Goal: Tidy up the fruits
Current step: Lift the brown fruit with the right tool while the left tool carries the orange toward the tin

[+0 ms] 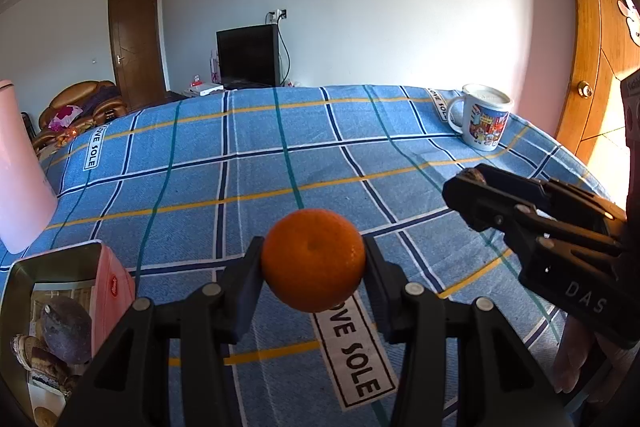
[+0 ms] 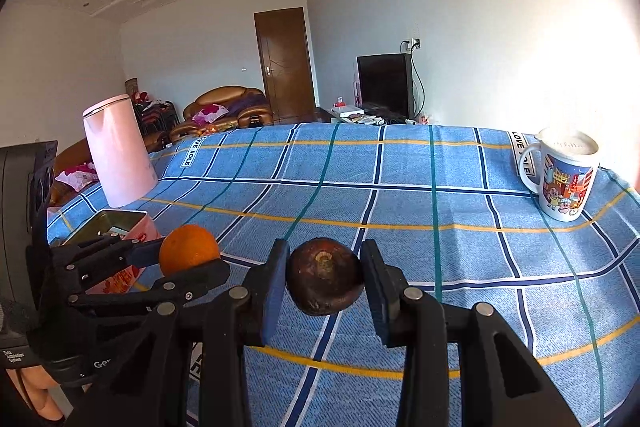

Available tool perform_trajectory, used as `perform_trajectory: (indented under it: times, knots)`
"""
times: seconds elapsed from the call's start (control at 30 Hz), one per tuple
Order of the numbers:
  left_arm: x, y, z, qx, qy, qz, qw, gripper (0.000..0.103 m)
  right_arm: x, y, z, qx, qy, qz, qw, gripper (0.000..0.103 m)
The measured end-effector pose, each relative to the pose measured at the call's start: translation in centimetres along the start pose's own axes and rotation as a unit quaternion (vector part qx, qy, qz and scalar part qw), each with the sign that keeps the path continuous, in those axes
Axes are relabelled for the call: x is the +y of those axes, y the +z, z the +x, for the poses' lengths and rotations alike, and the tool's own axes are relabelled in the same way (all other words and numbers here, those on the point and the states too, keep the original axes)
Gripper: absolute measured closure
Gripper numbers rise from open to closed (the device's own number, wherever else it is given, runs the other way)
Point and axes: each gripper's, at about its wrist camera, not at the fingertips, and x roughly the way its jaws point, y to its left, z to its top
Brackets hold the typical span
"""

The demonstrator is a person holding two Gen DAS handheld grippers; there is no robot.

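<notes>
Orange point(image 1: 314, 259) clamped in left tool point(image 1: 314, 267), raised over cloth point(image 1: 240, 163).

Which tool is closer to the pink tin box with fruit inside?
Left. The left tool, holding the orange, is right beside the pink tin box. The right tool, holding a dark brown fruit, is farther away, beyond the left one.
</notes>
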Motion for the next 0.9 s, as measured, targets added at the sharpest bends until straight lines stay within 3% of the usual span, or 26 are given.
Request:
perform_trajectory:
  times: [0.9]
  knots:
    - [0.2, -0.6, -3.3, -0.082, 0.020, -0.002, 0.9965, 0.054, 1.2, -0.4, -2.7, -0.067, -0.005, -0.027, 0.997, 0.064]
